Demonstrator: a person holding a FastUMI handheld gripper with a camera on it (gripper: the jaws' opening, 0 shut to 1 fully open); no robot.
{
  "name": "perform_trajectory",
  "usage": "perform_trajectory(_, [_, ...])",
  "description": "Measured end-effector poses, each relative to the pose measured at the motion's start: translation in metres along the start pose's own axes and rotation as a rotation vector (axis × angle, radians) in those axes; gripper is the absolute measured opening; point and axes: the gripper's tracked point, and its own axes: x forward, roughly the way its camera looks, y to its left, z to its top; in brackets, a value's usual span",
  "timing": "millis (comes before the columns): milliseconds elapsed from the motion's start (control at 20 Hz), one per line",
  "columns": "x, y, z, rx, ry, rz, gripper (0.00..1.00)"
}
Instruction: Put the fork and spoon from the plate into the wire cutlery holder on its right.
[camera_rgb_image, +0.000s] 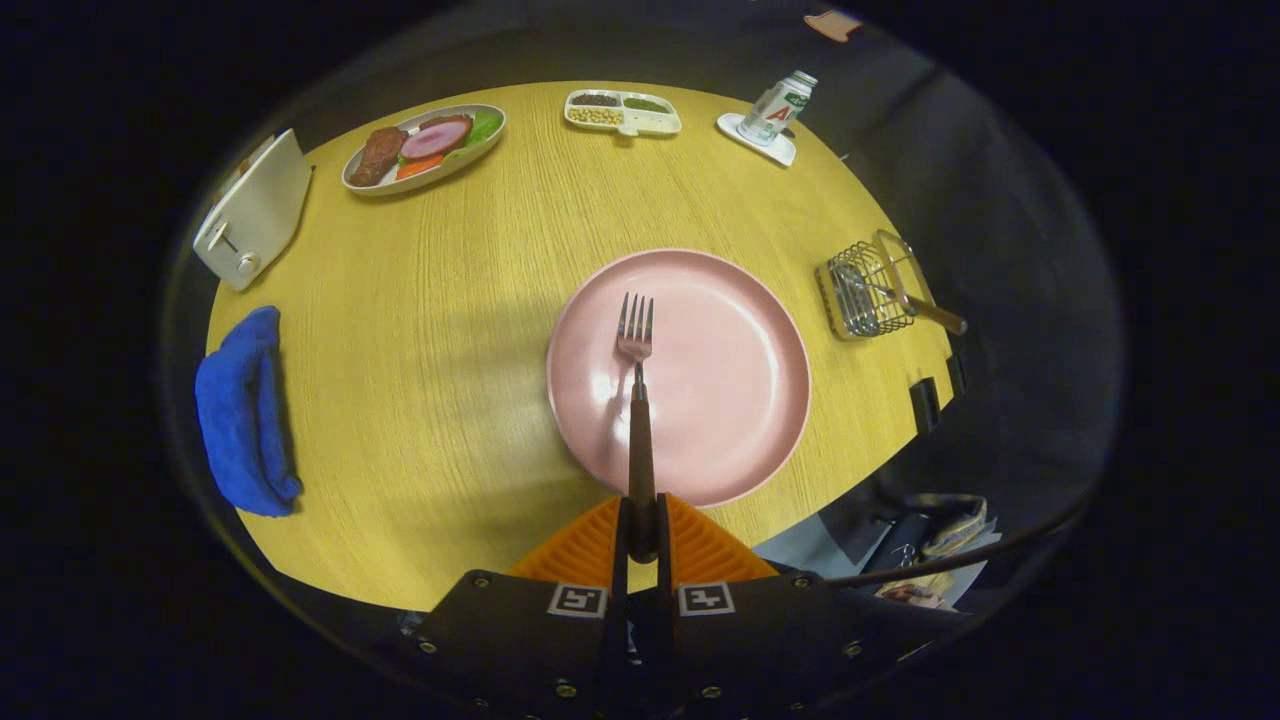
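Observation:
My gripper (641, 528) is shut on the dark handle of the fork (636, 372), both fingers pressing on it. The fork points straight ahead from the fingers, lifted above the pink plate (730, 400), its tines over the plate's left half; its shadow falls on the plate. To the right of the plate stands the wire cutlery holder (868, 290) near the table's right edge. A spoon (905, 300) with a wooden handle lies in it, handle sticking out to the right.
On the round wooden table (430, 330): a blue cloth (243, 415) at the left, a white toaster (255, 210) beyond it, an oval dish of food (425, 147), a divided tray (622, 110) and a can on a coaster (775, 115) at the far side.

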Motion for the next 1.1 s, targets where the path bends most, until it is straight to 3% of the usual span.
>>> perform_trajectory(400, [-0.022, -0.024, 0.015, -0.123, -0.055, -0.104, 0.12])
perform_trajectory(1100, [-0.042, -0.051, 0.043, -0.156, -0.138, -0.150, 0.12])
